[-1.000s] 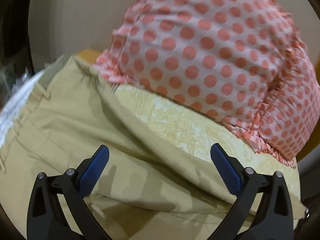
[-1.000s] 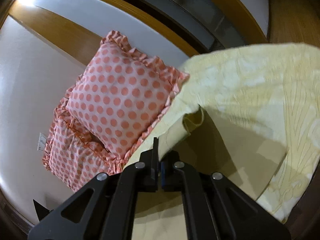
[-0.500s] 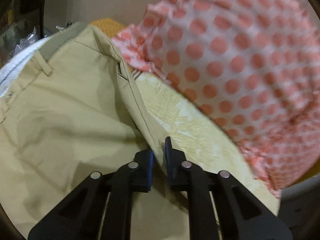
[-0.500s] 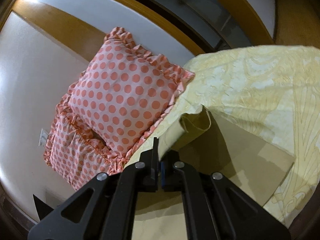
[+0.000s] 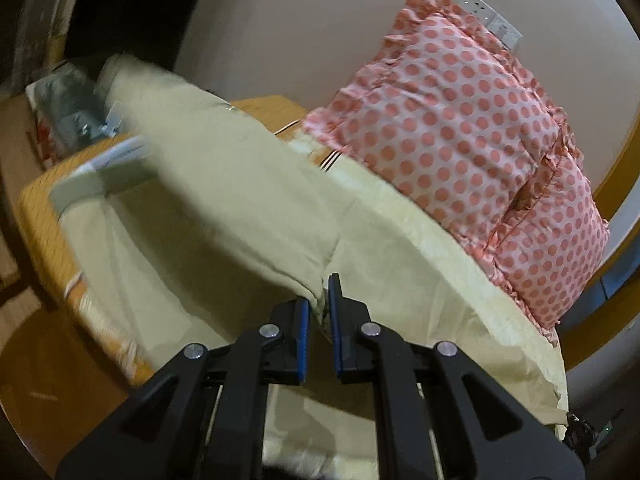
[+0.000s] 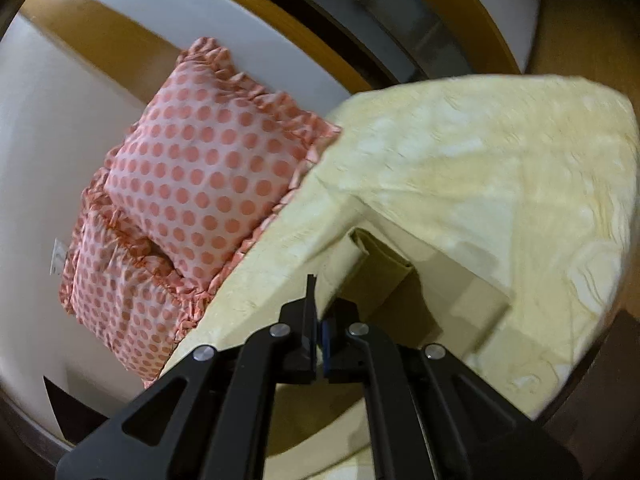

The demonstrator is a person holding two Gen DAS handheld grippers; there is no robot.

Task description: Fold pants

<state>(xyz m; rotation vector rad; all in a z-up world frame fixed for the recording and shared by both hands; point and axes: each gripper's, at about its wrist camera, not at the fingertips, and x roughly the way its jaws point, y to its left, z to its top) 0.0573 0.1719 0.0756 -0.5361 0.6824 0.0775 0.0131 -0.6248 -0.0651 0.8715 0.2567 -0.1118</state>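
Note:
The khaki pants (image 5: 224, 184) lie on a pale yellow bed cover (image 5: 432, 280), their waistband end (image 5: 100, 168) at the far left. My left gripper (image 5: 322, 308) is shut on a fold of the pants and lifts that edge above the bed. In the right wrist view my right gripper (image 6: 318, 312) is shut on another edge of the pants (image 6: 384, 264), which sags in a fold to the right of the fingers over the bed cover (image 6: 500, 168).
Two pink polka-dot pillows (image 5: 472, 136) are stacked at the head of the bed against a white wall; they also show in the right wrist view (image 6: 200, 184). An orange mattress edge (image 5: 44, 232) and clutter lie at the left. Wooden floor (image 5: 48, 380) lies below.
My left gripper went from open to shut on the pants edge, then lifted it and pulled back. My right gripper stayed shut on its edge and shifted slightly.

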